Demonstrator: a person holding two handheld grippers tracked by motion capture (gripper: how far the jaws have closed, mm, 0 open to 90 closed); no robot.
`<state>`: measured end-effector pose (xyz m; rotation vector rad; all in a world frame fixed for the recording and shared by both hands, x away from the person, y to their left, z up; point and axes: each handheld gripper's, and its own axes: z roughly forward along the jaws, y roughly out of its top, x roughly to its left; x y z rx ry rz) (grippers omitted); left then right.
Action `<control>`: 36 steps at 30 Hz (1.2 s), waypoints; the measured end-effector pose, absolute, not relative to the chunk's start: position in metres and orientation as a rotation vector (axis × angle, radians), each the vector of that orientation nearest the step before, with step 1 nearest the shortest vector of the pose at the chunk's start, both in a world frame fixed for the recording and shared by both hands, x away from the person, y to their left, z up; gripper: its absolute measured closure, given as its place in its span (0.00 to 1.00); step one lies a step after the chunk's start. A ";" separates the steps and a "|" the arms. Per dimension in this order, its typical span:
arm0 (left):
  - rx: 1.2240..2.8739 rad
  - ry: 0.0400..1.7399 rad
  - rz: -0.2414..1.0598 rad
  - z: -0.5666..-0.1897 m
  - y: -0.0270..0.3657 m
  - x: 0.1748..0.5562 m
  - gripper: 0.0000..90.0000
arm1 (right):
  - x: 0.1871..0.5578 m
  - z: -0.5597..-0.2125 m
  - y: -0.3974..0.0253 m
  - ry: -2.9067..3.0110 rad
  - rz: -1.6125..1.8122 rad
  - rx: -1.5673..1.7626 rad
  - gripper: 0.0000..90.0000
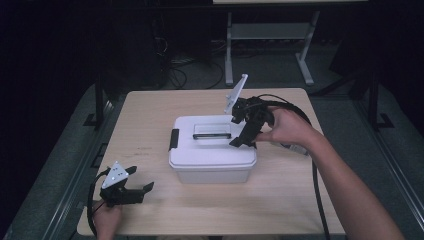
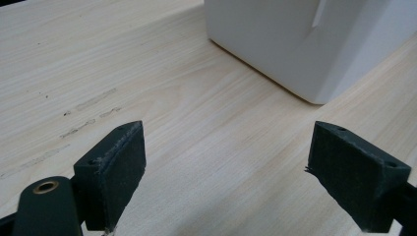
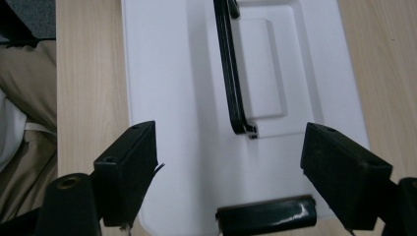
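Standing by the table (image 1: 150,115), I see a white storage box (image 1: 212,157) sitting near the middle of the pale wood top, its lid (image 1: 210,145) on. A black carry handle (image 1: 212,135) lies flat in a recess on the lid, and a black latch (image 1: 173,139) shows on the box's left end.

The right gripper (image 1: 243,136) hangs over the right end of the lid, held by the person's right hand (image 1: 287,127), with its grey three-cornered plate tilted up toward the far side of the table and its cable trailing back along the forearm. In the right gripper view its jaws stand spread wide, one on either side of the lid (image 3: 187,98), with nothing between them but the lid's surface below. The handle (image 3: 231,73) runs away from the camera there, its near end just ahead of the jaws, and a second black latch (image 3: 265,219) sits at the lid's near edge between them. Whether the jaws touch the lid I cannot tell.

The left gripper (image 1: 142,190) sits low near the table's front left corner, well apart from the box, held in the person's left hand (image 1: 107,220). Its jaws are also spread, gripping nothing, over bare wood (image 2: 196,123); the left gripper view shows a lower corner of the box (image 2: 300,44) ahead of them.
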<state>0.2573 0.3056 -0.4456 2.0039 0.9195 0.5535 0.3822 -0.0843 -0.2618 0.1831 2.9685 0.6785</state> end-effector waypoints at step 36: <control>1.997 0.925 0.552 -0.446 0.308 0.258 0.15 | 0.400 -0.279 -0.025 3.003 0.601 0.044 0.58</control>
